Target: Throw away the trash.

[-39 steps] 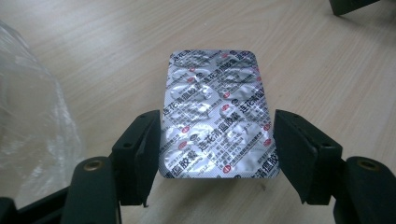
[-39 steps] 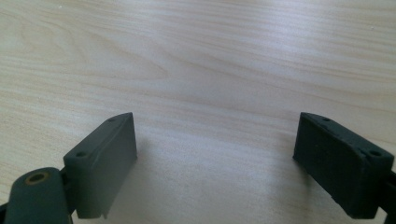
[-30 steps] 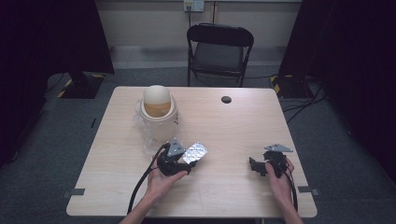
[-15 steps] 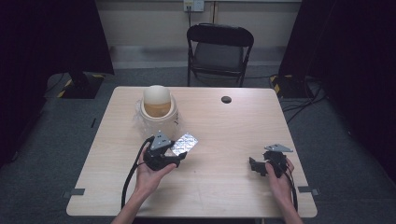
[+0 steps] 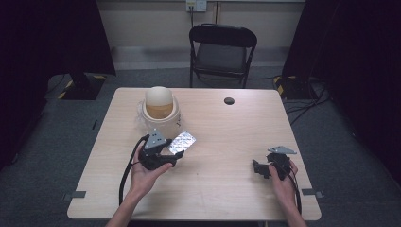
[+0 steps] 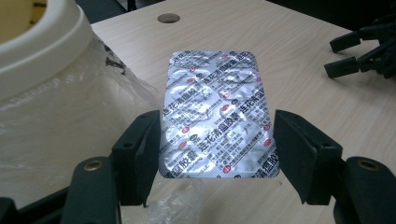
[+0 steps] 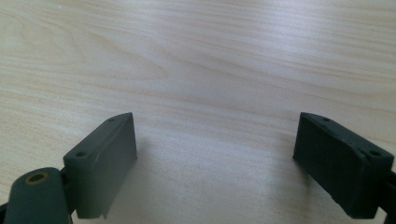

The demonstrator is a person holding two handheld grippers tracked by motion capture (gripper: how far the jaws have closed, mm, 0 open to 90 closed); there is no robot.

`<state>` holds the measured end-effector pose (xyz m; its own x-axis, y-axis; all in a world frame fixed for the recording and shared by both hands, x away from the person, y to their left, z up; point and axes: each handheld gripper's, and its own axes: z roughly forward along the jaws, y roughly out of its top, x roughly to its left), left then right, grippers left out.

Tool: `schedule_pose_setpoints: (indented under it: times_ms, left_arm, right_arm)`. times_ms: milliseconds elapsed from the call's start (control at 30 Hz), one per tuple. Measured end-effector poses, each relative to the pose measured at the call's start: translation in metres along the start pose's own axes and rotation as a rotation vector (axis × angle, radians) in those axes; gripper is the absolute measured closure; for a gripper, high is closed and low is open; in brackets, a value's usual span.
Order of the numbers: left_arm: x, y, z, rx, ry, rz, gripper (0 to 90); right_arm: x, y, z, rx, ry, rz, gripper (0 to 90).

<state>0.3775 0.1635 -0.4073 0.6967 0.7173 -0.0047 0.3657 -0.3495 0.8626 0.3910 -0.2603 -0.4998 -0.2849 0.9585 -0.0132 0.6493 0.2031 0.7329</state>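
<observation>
A silver foil blister pack (image 5: pixel 183 142) with red and black print is held above the table, just in front of the white bin. My left gripper (image 5: pixel 176 152) is shut on its near end, one black jaw against each long edge. In the left gripper view the blister pack (image 6: pixel 217 107) sticks out forward between the pads of the left gripper (image 6: pixel 217 119). My right gripper (image 5: pixel 257 168) rests low at the table's right side, its jaws wide open and pointing left. The right gripper (image 7: pixel 215 135) has only bare wood between its jaws.
A white bin (image 5: pixel 160 108) with a rounded lid and a clear plastic liner (image 6: pixel 70 116) stands at the table's back left, close to the blister pack. A small black disc (image 5: pixel 229 100) lies near the far edge. A black folding chair (image 5: pixel 222 47) stands beyond the table.
My left hand has lifted the blister pack and carried it left and slightly away, nearer to the bin. The right hand has stayed where it was.
</observation>
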Motion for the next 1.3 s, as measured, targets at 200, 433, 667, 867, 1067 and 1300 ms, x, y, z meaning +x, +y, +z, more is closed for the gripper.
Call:
schedule_pose_setpoints:
  times_ms: [200, 433, 667, 867, 1067, 1300]
  left_arm:
    - [0.009, 0.01, -0.009, -0.015, 0.025, -0.004, 34.2]
    - [0.016, 0.015, -0.012, -0.011, 0.047, -0.007, 34.2]
    - [0.033, 0.021, -0.02, -0.016, 0.086, -0.032, 34.2]
    - [0.043, 0.024, -0.023, -0.01, 0.107, -0.039, 34.2]
    - [0.053, 0.031, -0.024, 0.0, 0.139, -0.043, 34.2]
    - [0.065, 0.036, -0.022, 0.026, 0.17, -0.059, 34.2]
  right_arm:
    - [0.0, 0.0, 0.0, 0.0, 0.0, 0.0, 12.2]
    - [0.0, 0.0, 0.0, 0.0, 0.0, 0.0, 12.2]
    - [0.0, 0.0, 0.0, 0.0, 0.0, 0.0, 12.2]
    - [0.0, 0.0, 0.0, 0.0, 0.0, 0.0, 12.2]
    - [0.0, 0.0, 0.0, 0.0, 0.0, 0.0, 12.2]
    - [0.0, 0.0, 0.0, 0.0, 0.0, 0.0, 12.2]
